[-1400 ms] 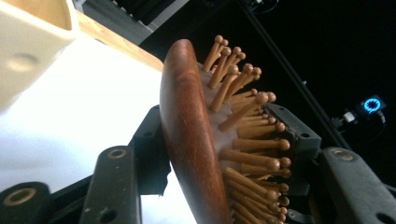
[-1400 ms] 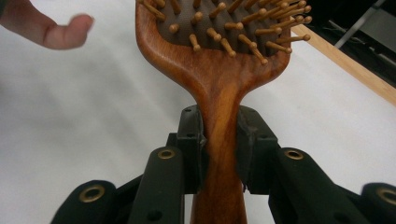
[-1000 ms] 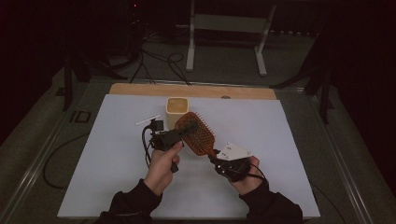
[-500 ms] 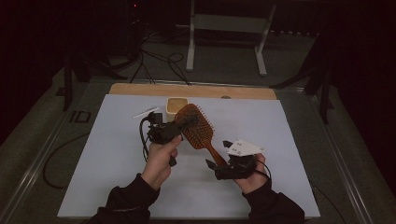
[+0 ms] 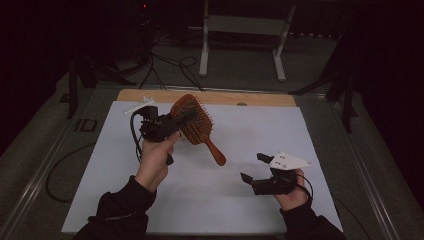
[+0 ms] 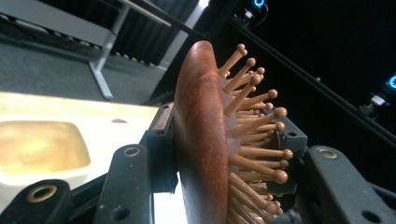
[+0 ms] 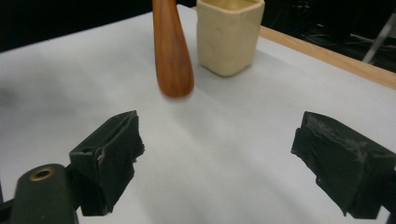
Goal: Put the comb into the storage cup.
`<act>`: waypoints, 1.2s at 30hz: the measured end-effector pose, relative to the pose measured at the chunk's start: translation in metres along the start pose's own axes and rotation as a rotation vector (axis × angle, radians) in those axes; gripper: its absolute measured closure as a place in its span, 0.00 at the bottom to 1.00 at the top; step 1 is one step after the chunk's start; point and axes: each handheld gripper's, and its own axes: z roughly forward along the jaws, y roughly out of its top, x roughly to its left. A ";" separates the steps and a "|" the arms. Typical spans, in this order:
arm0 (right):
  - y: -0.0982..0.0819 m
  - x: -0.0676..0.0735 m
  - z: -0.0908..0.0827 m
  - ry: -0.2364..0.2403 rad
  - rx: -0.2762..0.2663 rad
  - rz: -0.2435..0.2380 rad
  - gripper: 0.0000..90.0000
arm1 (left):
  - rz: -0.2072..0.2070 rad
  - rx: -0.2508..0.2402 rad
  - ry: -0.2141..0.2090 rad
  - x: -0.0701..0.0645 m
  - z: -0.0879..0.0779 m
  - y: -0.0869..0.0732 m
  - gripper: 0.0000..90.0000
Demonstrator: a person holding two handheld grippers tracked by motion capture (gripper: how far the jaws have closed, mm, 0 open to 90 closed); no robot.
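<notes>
the left tool (image 5: 181, 118) is clamped on the head of the wooden hairbrush (image 5: 196, 124), held above the white worktop (image 5: 240, 150) with its handle angled toward the right tool (image 5: 251, 168), whose jaws have just been opening and hold nothing, just beyond the handle's tip.

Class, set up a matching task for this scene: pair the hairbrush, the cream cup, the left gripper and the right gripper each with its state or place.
Things:
1. hairbrush
2. cup
3. left gripper
4. right gripper

States:
A. jaws open, nothing between them
B. stands on the table
C. held up off the table
D. jaws clamped on the brush head

Pairs: 1-C, 2-B, 3-D, 4-A
</notes>
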 end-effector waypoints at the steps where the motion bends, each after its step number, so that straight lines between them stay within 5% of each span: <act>1: -0.002 -0.001 -0.001 -0.002 0.002 -0.009 0.15 | -0.001 -0.006 0.004 0.001 0.000 0.003 0.61; 19: -0.019 0.000 0.008 0.077 0.009 -0.021 0.13 | 0.057 -0.071 0.100 0.013 0.002 0.048 0.61; 36: -0.030 -0.016 0.007 0.114 -0.027 -0.038 0.13 | 0.080 -0.138 0.195 0.036 0.004 0.085 0.61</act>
